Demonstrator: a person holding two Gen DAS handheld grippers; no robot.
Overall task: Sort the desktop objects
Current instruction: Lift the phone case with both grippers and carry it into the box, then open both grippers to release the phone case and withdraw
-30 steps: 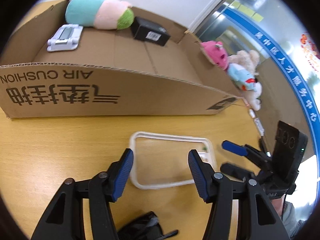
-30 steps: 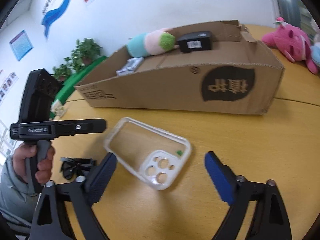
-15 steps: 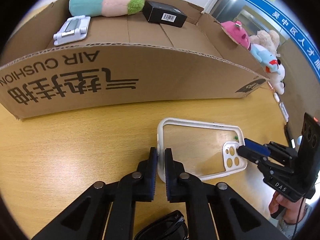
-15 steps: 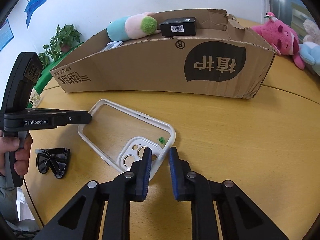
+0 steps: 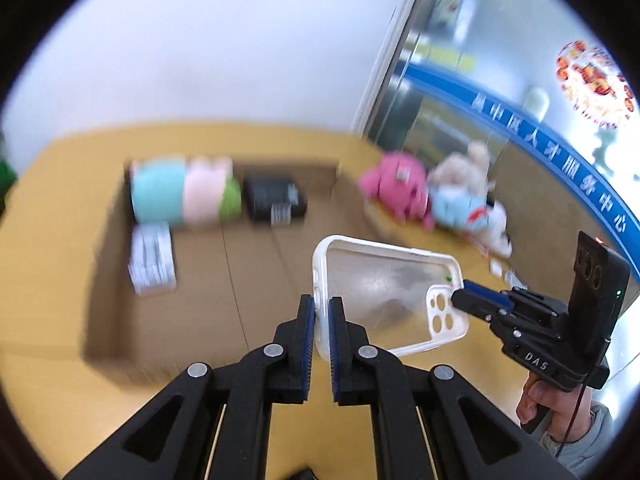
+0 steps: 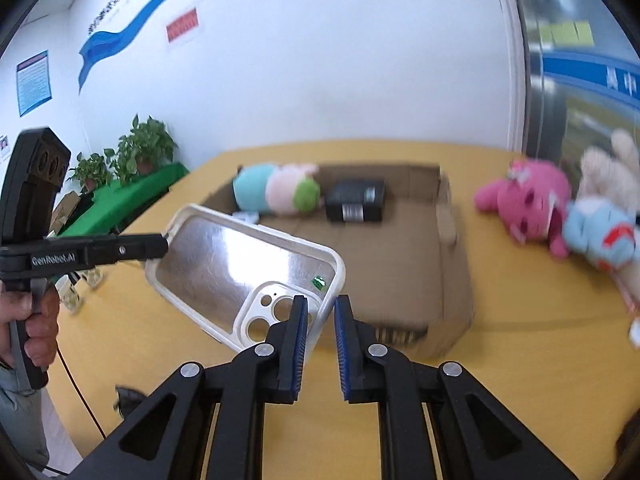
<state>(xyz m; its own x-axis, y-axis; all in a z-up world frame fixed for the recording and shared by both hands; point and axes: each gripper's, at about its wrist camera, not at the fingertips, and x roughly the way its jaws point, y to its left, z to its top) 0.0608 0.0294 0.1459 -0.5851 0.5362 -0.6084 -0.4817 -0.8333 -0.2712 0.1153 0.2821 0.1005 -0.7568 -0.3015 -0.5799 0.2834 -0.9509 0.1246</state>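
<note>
A clear phone case with a white rim [image 5: 384, 292] is held in the air above the open cardboard box [image 5: 208, 304]. My left gripper [image 5: 321, 312] is shut on its plain end. My right gripper [image 6: 320, 312] is shut on its camera-cutout corner and shows in the left wrist view [image 5: 460, 296]. The case [image 6: 248, 268] hangs over the box's near left part in the right wrist view, with the left gripper [image 6: 164, 242] pinching its far end.
In the box [image 6: 400, 256] lie a teal-pink-green plush [image 6: 276, 190], a black box [image 6: 354, 200] and a white stand [image 5: 152, 258]. Pink, beige and blue plush toys [image 6: 560, 212] lie on the wooden table right of the box. Black sunglasses [image 6: 128, 398] lie at the lower left.
Both grippers closed on the phone case, then lifted it off the table and carried it up over the cardboard box. The view is blurred by motion.
</note>
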